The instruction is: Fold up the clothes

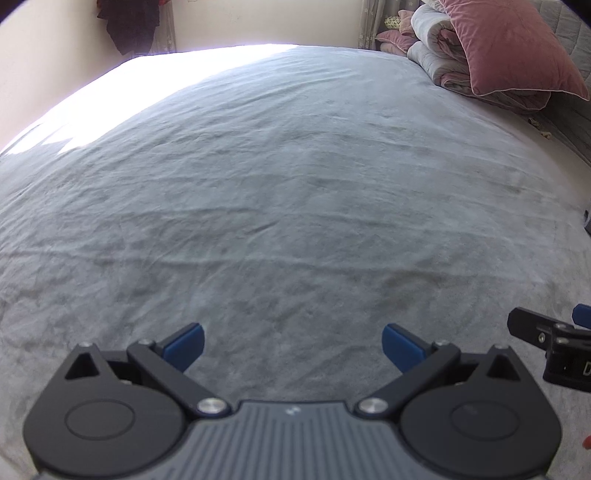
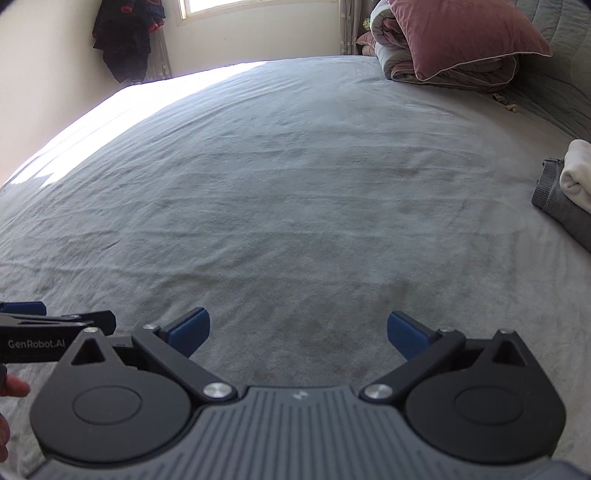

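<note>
Both the left tongs (image 1: 293,343) and right tongs (image 2: 297,331) gape wide, holding nothing, side by side above the bed (image 2: 280,192). Folded clothes (image 2: 567,192) lie at its right edge, long axis seemingly running away from the camera; broad bare sheet ahead.

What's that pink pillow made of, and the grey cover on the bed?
The pink pillow looks like velvet or a similar plush fabric: soft sheen, shaded nap, pale piped edge. The grey cover seems a brushed, fleecy cloth, matte with fine wrinkles and darker rubbed patches. Neither can be told for certain by sight.
</note>
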Action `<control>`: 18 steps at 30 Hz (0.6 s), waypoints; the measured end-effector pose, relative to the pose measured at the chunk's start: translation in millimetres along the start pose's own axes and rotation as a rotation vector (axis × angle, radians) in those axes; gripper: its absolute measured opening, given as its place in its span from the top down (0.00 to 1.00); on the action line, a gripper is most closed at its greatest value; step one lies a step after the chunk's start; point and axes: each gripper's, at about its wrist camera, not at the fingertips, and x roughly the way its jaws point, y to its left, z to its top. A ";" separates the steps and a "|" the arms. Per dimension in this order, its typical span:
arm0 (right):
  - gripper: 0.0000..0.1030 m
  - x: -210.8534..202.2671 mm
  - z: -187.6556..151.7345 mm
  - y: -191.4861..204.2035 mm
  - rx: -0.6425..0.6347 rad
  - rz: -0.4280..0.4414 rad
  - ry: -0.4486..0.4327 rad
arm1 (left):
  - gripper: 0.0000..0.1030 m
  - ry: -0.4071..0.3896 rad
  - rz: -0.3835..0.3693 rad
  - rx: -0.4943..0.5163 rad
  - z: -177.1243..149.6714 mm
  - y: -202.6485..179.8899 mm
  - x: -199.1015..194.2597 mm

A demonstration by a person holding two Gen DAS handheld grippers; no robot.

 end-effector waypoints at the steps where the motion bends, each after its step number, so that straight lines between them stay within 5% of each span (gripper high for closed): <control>1: 0.00 2.6 -2.2 0.2 0.004 -0.006 -0.001 | 0.00 -0.007 0.002 0.002 -1.5 -0.9 2.2; 18: 0.00 19.3 -43.9 12.4 -0.094 -0.089 -0.139 | 0.00 -0.206 0.041 0.066 -40.9 -18.2 17.3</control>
